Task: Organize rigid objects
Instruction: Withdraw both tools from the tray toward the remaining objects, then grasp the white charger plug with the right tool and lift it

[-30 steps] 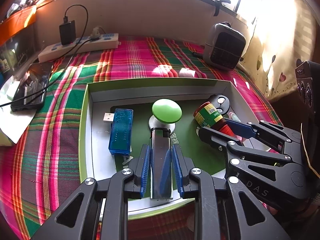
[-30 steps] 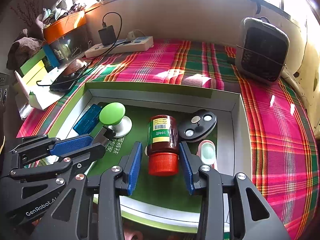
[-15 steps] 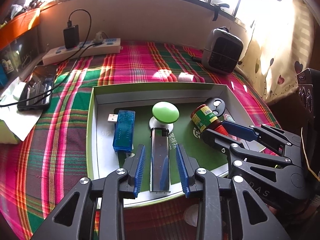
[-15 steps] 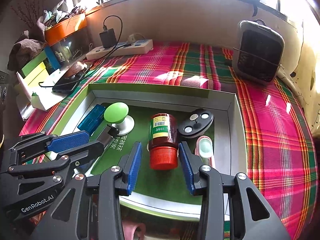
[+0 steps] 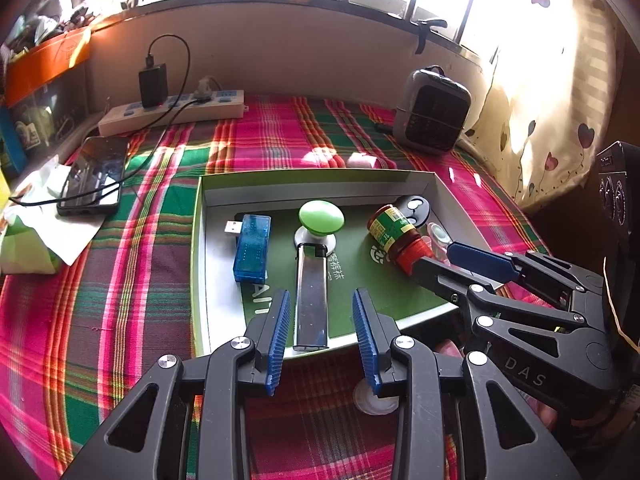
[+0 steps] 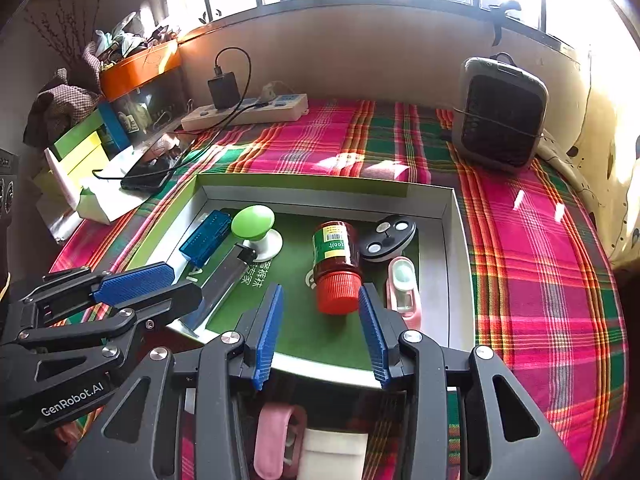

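A green-rimmed tray [image 5: 196, 264] [image 6: 304, 184] holds a silver flat bar [image 5: 311, 296] [image 6: 224, 276], a brown bottle with a red cap [image 5: 390, 230] [image 6: 336, 248] on its side, a blue USB device [image 5: 252, 248] [image 6: 206, 236], a green knob [image 5: 321, 218] [image 6: 253, 222], a black round piece [image 5: 414, 206] [image 6: 387, 236] and a pink-white item [image 6: 404, 284]. My left gripper [image 5: 320, 312] [image 6: 188, 286] is open at the tray's near edge; the bar lies between its pads, untouched. My right gripper [image 6: 320, 296] [image 5: 434, 258] is open, its tips flanking the red cap without pressing it.
A plaid cloth [image 5: 140, 300] covers the surface. Behind the tray are a power strip [image 5: 172, 110], a phone [image 5: 94, 176] on its cable and a small heater [image 6: 500, 116]. A pink object [image 6: 276, 440] lies below the right gripper. Boxes and paper crowd the left side.
The left gripper opened and let go of the silver bar, which stays in the tray. Both grippers drew back and upward from the tray; the bottle has not moved.
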Demonstrator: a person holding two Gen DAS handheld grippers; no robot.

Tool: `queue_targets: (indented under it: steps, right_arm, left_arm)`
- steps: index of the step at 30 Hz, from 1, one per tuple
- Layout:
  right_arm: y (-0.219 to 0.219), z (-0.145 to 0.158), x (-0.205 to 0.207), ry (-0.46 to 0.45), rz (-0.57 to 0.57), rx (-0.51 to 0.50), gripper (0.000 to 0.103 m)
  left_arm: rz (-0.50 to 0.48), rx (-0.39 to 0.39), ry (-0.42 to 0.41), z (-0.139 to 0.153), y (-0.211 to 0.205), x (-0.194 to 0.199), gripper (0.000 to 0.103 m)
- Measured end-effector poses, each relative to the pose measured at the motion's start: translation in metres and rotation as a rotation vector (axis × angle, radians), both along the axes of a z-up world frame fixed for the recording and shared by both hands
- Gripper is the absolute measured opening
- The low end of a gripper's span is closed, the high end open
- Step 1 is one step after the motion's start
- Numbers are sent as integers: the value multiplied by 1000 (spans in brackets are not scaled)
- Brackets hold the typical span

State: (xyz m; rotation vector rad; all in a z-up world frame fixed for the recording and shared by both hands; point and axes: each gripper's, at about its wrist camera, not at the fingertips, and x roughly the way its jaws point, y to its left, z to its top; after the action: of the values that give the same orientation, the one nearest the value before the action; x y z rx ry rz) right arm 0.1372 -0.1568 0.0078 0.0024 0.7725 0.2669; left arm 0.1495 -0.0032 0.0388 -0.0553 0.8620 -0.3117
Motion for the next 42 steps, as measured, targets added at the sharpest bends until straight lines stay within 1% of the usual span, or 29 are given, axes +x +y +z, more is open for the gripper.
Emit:
queue_targets:
  steps: [12, 20, 25, 30, 36, 38, 39, 40, 42]
  right_arm:
    - [-10, 7, -31, -24, -25, 23, 40]
    - [-24, 10, -58, -44, -55, 32, 40]
    - [-31, 2, -72, -30, -78, 25, 40]
    - [-37, -13, -80, 7, -95, 21, 41]
    - [-33, -21, -82, 34, -70, 23, 41]
    - [-30, -22, -81, 40, -61, 17, 44]
    - [-28, -23, -80, 42, -57, 15, 50]
    - [-27, -24, -79, 46, -55, 12, 52]
    - [-25, -26, -78, 51, -48, 9, 53]
  left_arm:
    - [18, -26, -32, 11, 10, -33, 32]
    - [20, -53, -24, 7, 16, -53, 33]
    - [17, -66, -11, 1, 18, -63, 33]
    - [14, -71, 9, -7, 19, -68, 33]
    - [22, -78, 30, -16, 22, -70, 33]
    - [25, -80, 34, -17, 24, -70, 33]
    - [26, -81, 35, -17, 25, -69, 33]
    - [25, -82, 37, -18, 25, -70, 33]
    - [21, -82, 39, -18, 24, -69, 33]
